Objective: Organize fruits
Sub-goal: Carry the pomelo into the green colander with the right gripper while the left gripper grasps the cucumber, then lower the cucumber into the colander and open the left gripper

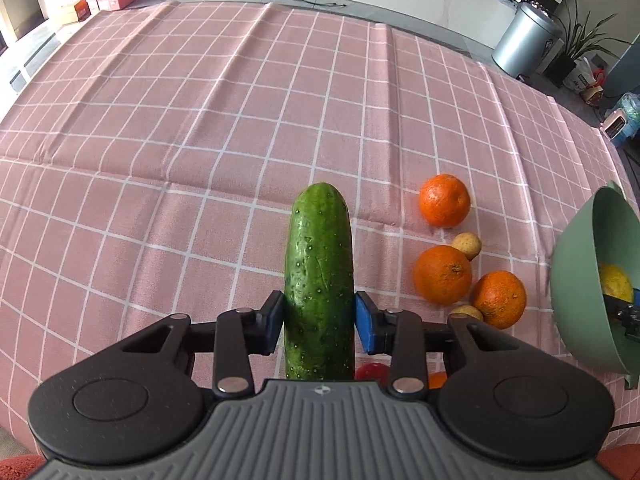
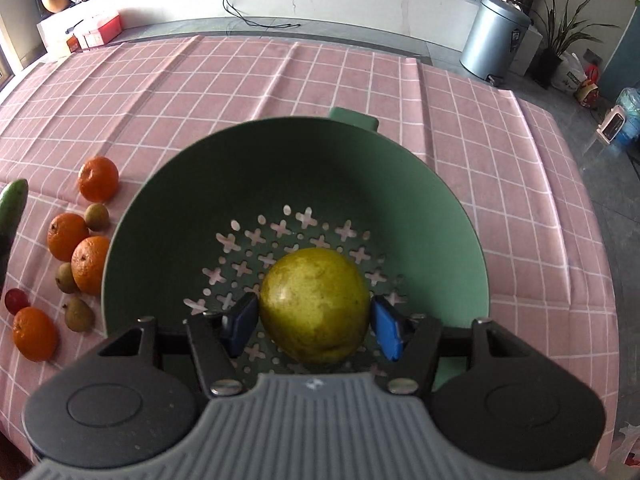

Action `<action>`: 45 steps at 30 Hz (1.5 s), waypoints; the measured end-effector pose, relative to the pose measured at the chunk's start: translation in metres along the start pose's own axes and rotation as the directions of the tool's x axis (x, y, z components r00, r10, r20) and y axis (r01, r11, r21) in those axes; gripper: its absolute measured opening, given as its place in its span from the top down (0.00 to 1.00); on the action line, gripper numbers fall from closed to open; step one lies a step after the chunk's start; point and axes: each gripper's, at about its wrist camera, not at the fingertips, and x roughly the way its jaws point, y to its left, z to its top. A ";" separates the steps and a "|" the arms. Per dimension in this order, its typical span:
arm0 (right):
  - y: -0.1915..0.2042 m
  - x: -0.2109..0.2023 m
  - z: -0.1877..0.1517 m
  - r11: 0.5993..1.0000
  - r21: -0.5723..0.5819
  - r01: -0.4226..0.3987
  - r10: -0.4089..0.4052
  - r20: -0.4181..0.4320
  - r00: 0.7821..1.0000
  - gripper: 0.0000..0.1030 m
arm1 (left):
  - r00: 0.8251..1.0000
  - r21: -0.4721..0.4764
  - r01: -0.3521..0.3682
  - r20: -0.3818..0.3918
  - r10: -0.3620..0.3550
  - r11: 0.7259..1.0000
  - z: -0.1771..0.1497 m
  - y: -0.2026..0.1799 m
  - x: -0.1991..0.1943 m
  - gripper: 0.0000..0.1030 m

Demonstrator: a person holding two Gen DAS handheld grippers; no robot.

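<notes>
- The left hand-held gripper is closed on a bumpy dark-green cucumber, its blue pads pressed to both sides; the cucumber points away from the camera above the surface, which is covered in a pink cloth with a white grid.
- The right hand-held gripper sits inside a sage-green plastic colander bowl near the surface's right edge — its fingers bracket a round yellow-green pear-like fruit. The left pad touches the fruit; whether the right pad does cannot be told, nor whether the fruit rests on the bowl's cross-shaped holes.
- Just left of the bowl lie four oranges, three small brown kiwi-like fruits and a small red fruit — clustered loosely on the cloth.
- Beyond the surface's far right corner stands a silver pedal bin.
</notes>
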 end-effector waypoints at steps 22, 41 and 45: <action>-0.007 -0.047 -0.027 1.000 -0.009 -0.011 0.012 0.122 0.992 0.29 | 0.946 0.221 0.294 0.069 -0.316 0.930 0.027 -0.167 -0.069 0.59; -0.019 -0.037 -0.034 0.999 0.014 -0.053 0.050 0.151 0.987 0.29 | 0.952 0.231 0.306 -0.051 -0.302 0.924 0.025 -0.222 0.016 0.59; -0.018 -0.032 -0.035 0.999 0.010 -0.048 0.046 0.137 0.990 0.27 | 0.958 0.244 0.288 -0.079 -0.277 0.926 0.022 -0.226 0.025 0.59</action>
